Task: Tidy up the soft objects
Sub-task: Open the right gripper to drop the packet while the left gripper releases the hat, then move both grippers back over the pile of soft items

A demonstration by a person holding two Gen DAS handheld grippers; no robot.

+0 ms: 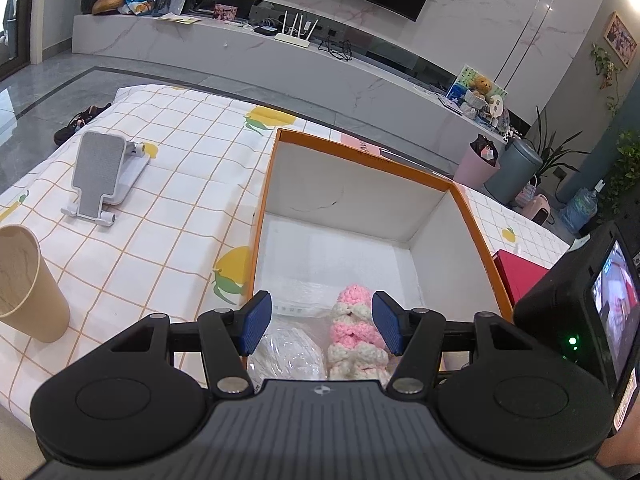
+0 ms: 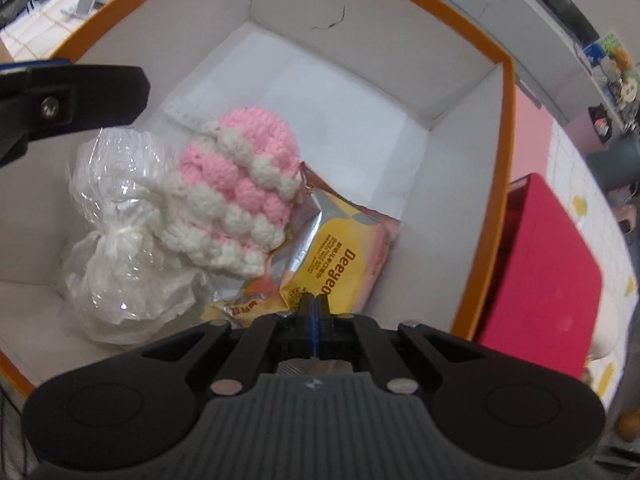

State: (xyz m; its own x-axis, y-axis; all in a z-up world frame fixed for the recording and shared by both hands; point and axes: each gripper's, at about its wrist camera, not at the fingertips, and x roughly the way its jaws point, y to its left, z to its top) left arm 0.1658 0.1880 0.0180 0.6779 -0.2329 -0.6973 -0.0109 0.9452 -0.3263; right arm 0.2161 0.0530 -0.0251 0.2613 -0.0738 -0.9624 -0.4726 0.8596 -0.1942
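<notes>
Over the orange-rimmed box [image 1: 468, 204] in the left wrist view, the left gripper [image 1: 321, 326] hangs with jaws apart above the pink-and-white crochet hat [image 1: 354, 330] and empty, while the right wrist view shows the right gripper [image 2: 315, 304] pinched together, holding nothing, just above the yellow snack packet [image 2: 340, 264] beside the hat and a clear plastic bag [image 2: 116, 236].

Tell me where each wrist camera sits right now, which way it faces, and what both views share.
Left wrist: sits behind the open left gripper, angled down across the orange-rimmed box toward the TV wall; its own jaws show, plus the right hand's camera unit.
Right wrist: sits behind the shut right gripper, looking steeply down into the box; part of the left gripper's arm shows at upper left.
Shared: the box, the pink-and-white knitted hat, the clear plastic bag and the red box.
</notes>
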